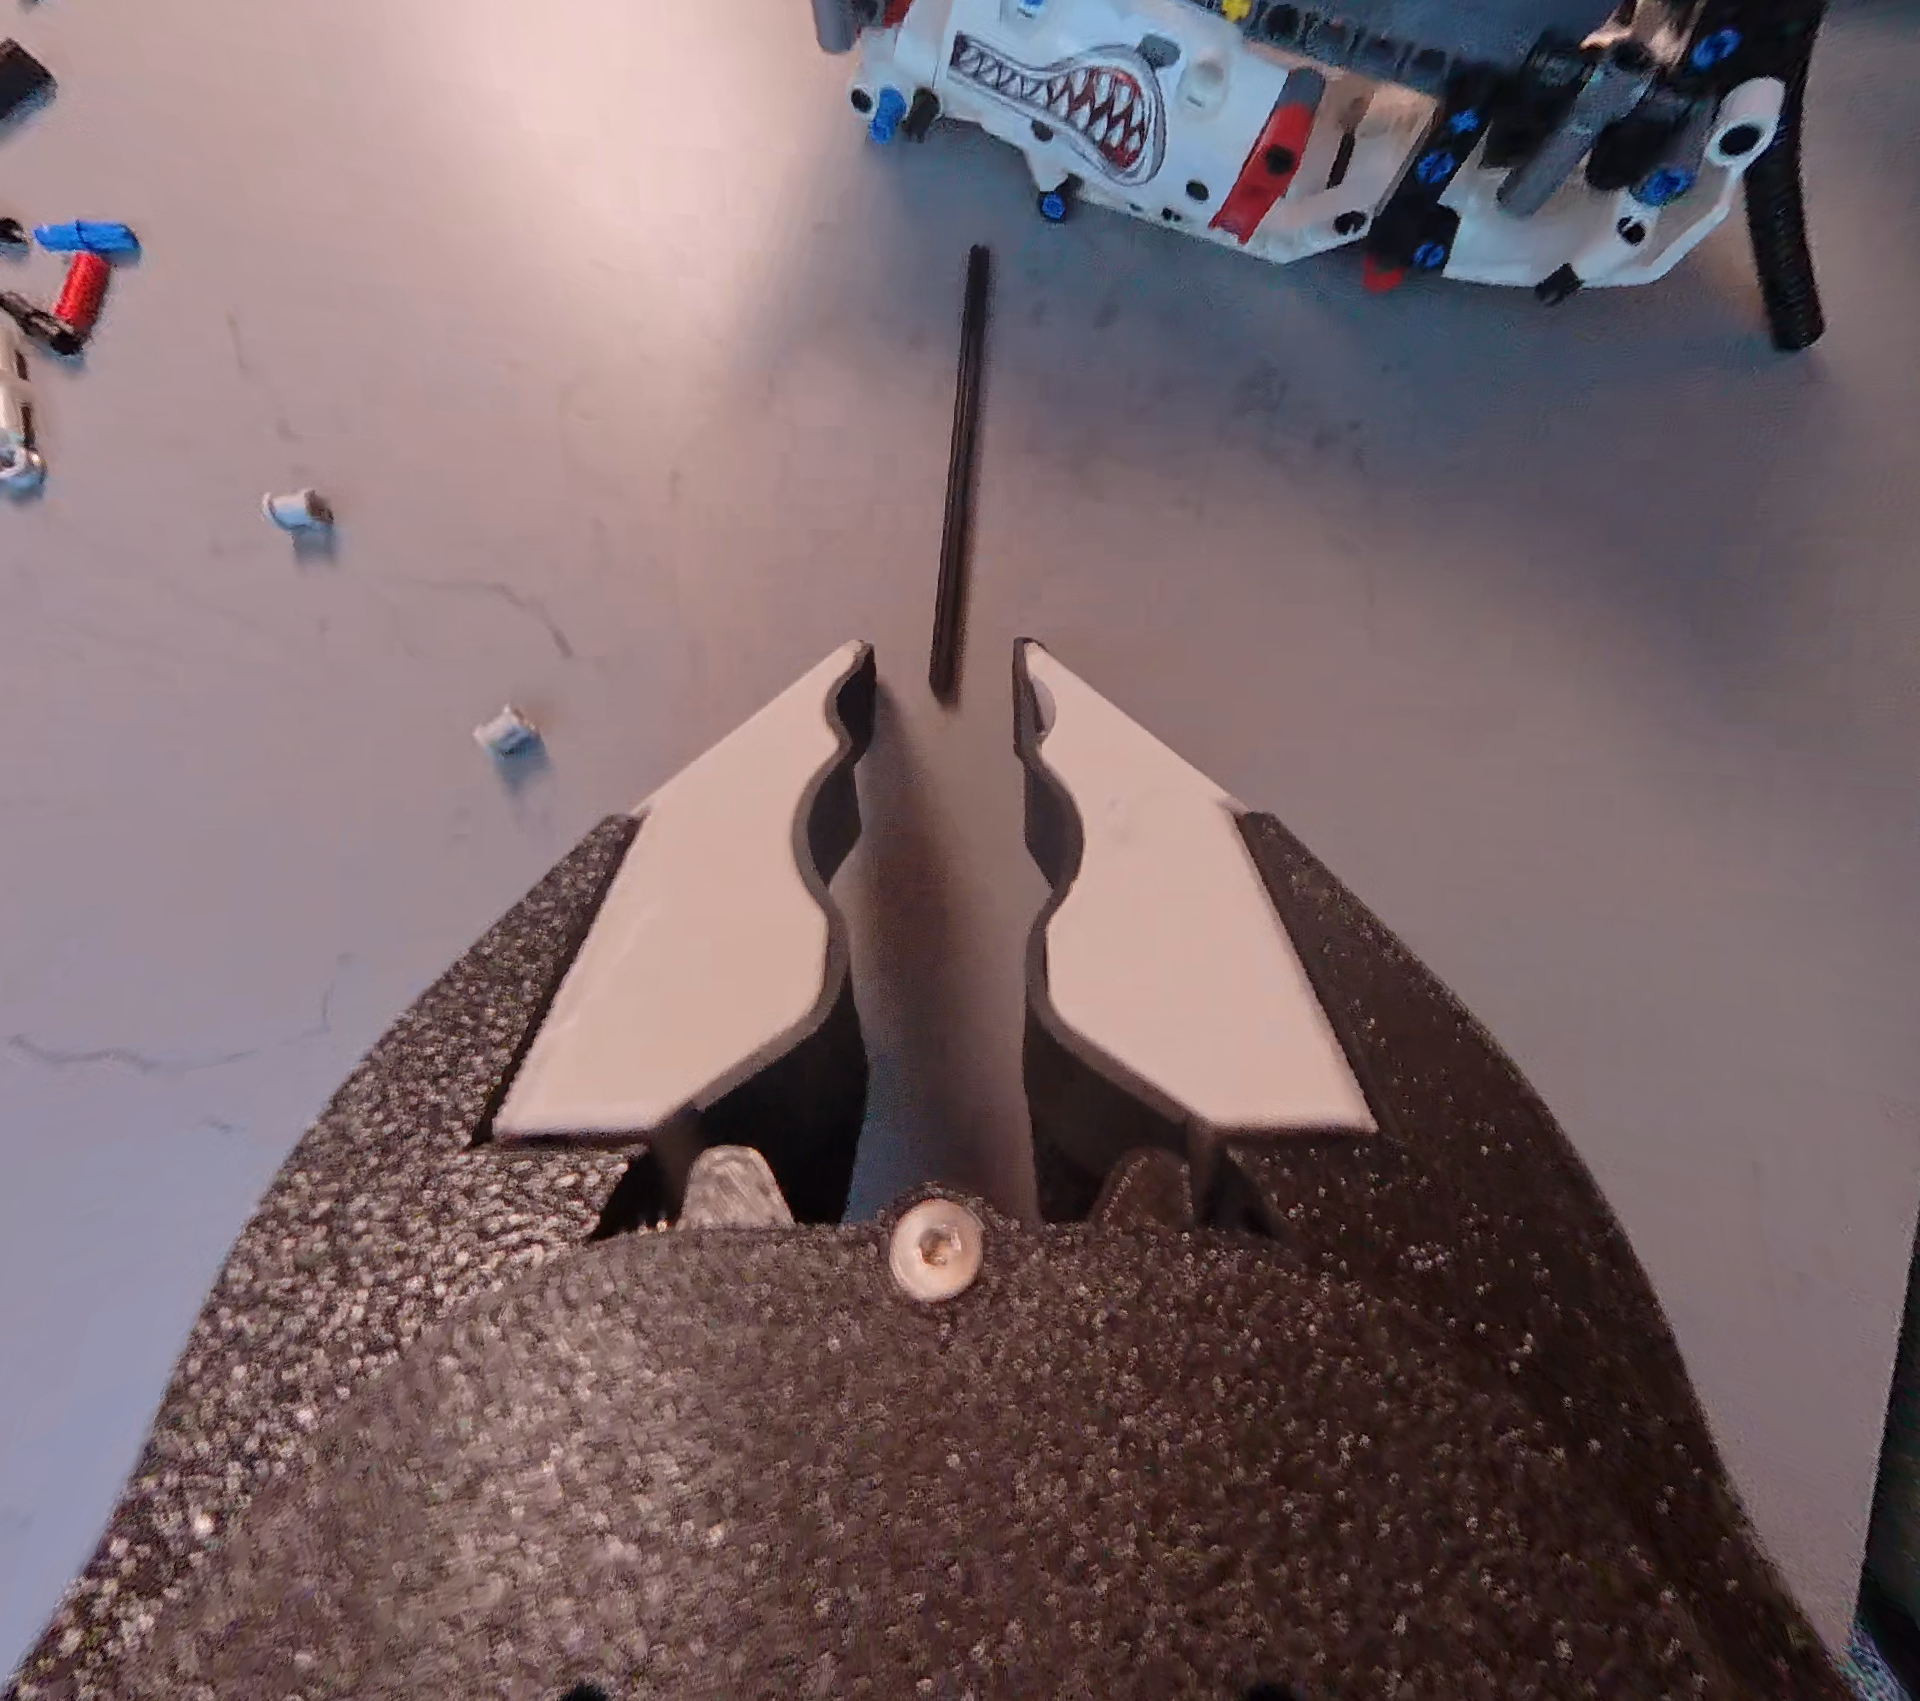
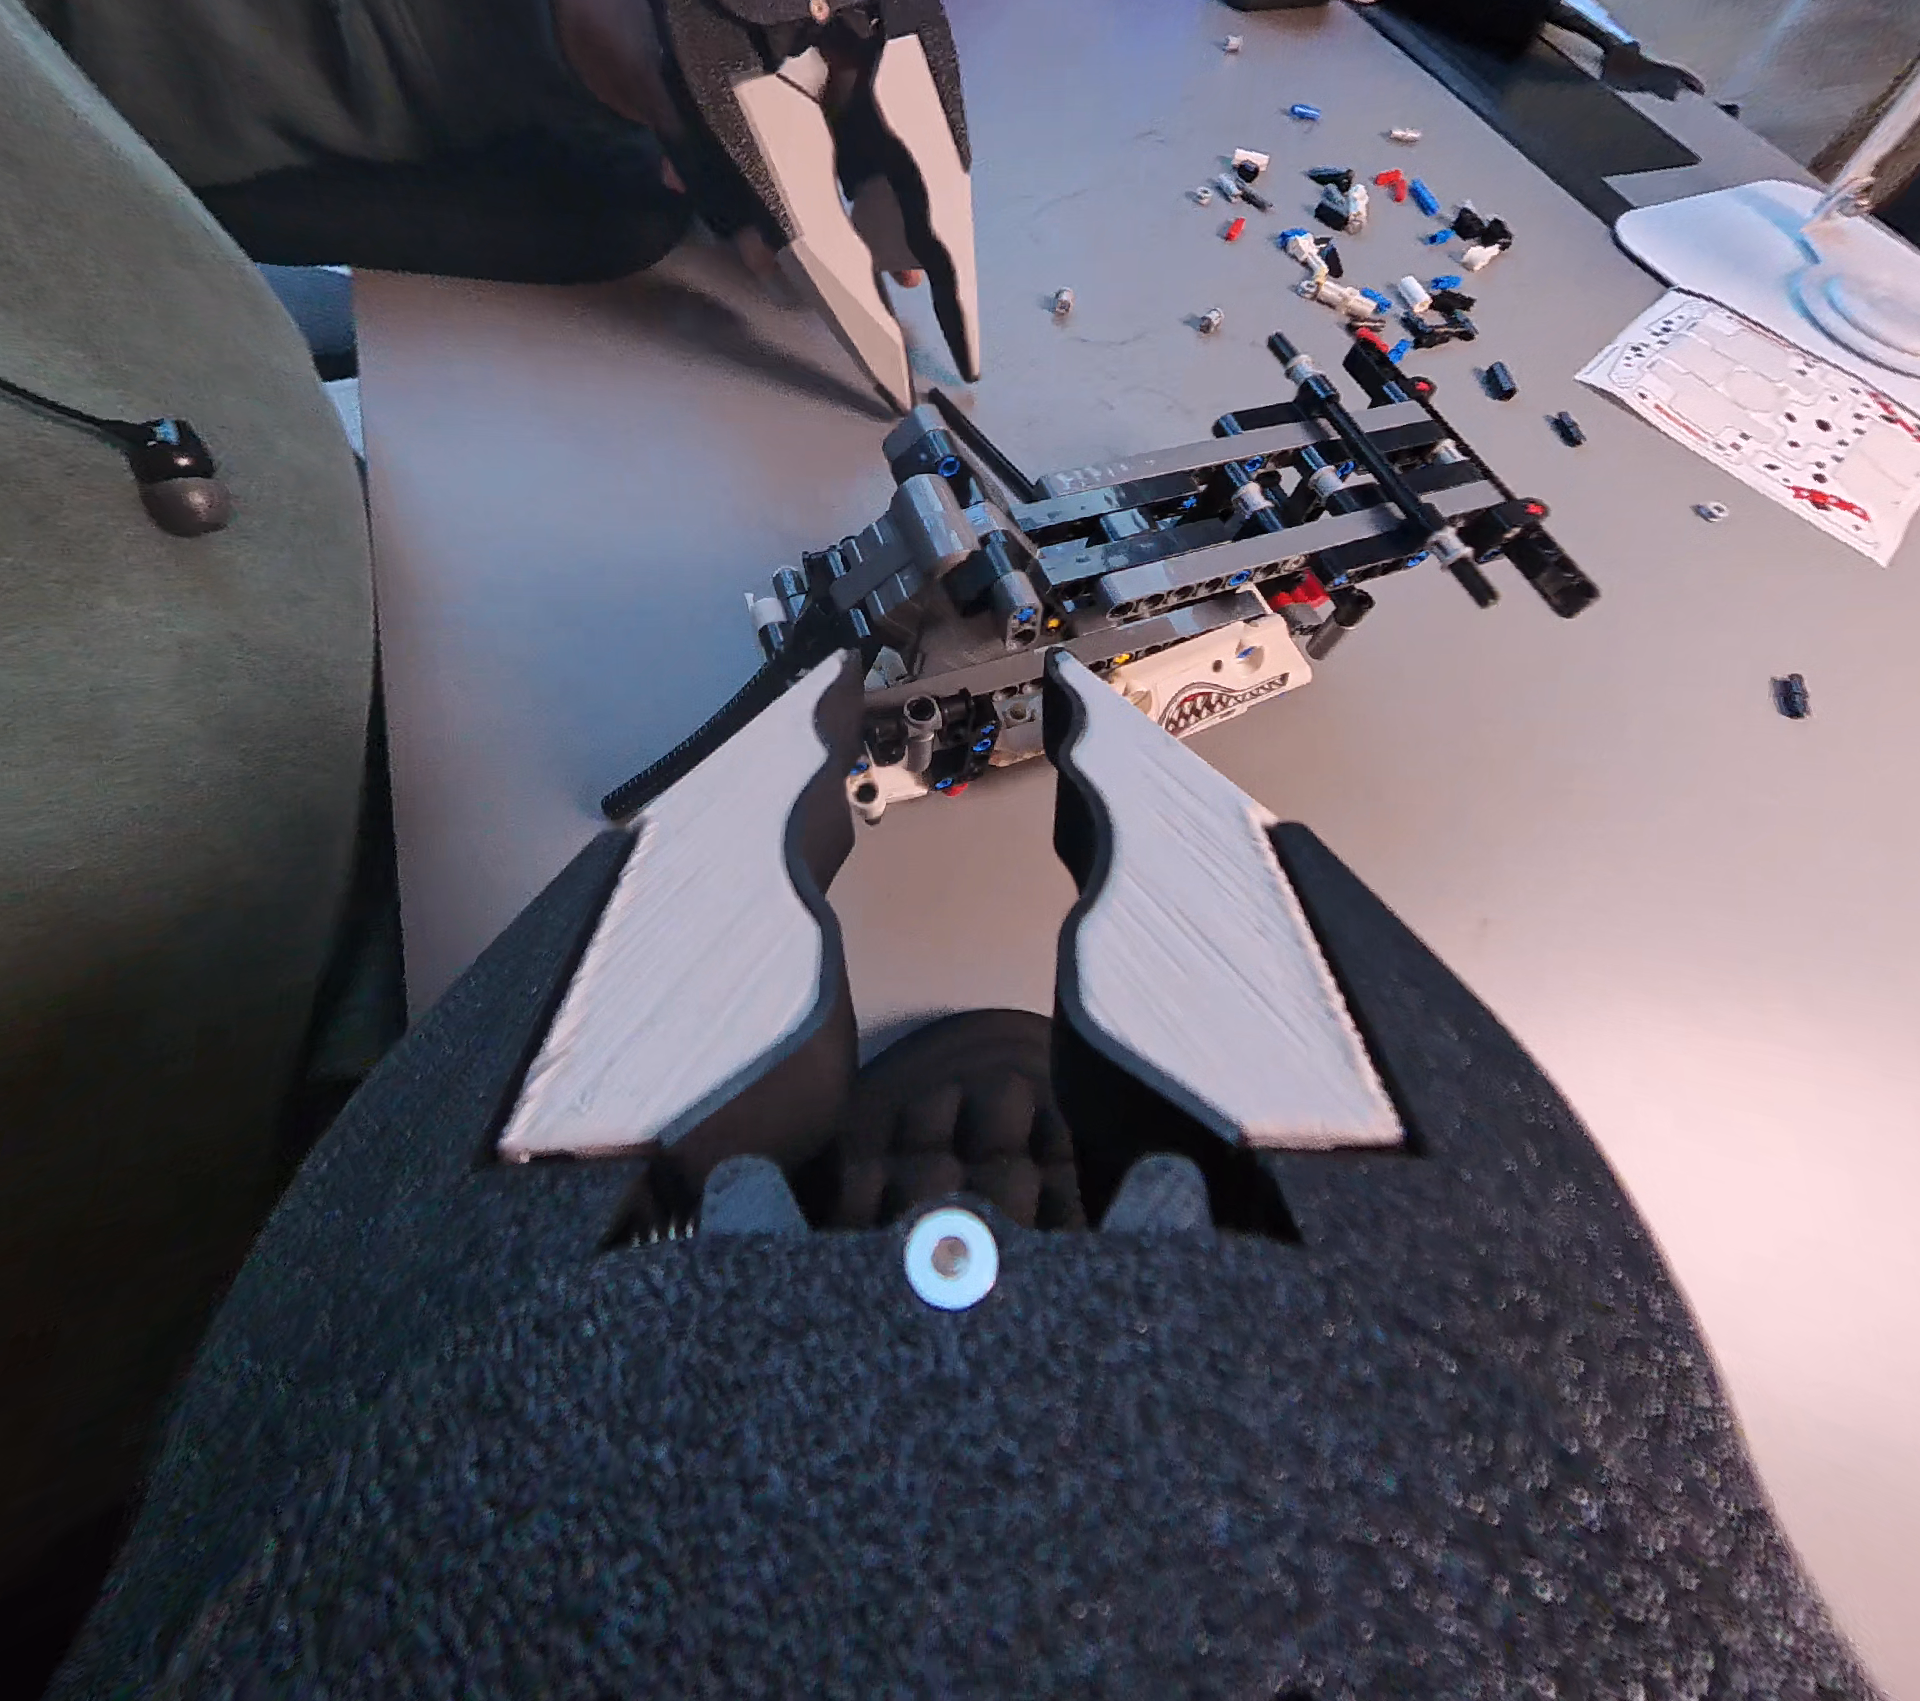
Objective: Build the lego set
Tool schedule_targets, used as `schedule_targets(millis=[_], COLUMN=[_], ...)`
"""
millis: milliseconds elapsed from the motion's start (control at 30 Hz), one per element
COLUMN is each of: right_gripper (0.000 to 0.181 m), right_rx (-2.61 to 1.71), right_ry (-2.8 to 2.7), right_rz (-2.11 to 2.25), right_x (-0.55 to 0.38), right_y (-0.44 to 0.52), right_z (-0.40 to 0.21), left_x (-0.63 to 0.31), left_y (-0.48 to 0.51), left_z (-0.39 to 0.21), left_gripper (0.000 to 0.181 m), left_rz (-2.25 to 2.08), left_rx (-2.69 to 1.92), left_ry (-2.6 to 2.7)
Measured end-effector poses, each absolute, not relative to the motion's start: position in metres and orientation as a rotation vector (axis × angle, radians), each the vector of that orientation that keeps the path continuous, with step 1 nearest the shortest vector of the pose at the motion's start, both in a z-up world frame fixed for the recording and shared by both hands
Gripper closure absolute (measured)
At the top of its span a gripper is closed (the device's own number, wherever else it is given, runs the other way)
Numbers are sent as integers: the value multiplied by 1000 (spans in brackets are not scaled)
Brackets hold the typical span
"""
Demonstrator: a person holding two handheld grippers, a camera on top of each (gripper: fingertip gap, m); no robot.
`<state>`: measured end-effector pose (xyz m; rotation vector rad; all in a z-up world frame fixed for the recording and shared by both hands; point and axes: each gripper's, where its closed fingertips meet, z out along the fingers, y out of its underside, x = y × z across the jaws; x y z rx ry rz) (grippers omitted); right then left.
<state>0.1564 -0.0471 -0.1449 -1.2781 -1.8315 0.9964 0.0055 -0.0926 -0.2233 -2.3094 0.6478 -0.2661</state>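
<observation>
No legible writing (sticker sheet (image 2: 1766, 415) blurred)

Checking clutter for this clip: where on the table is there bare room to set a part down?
Bare table lies right of the model, up to the sticker sheet, and left of the black axle. Crowded: the loose-parts scatter beyond the model.

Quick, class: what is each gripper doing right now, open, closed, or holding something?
Left gripper: open, empty, tips either side of the black axle's near end.
Right gripper: open, empty.
</observation>
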Motion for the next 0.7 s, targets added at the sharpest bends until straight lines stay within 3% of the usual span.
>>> schedule_targets(millis=[400,700], right_gripper=[161,160], right_rx=[-1254,-1268], right_ry=[-1826,-1811], right_rz=[1014,959], right_x=[132,116], right_y=[-43,0], right_z=[-139,-140], left_x=[10,9], left_y=[-92,-91], left_z=[-226,-226], left_gripper=[177,178], left_rz=[-277,-260], left_rx=[-2322,-2300], left_ry=[682,695])
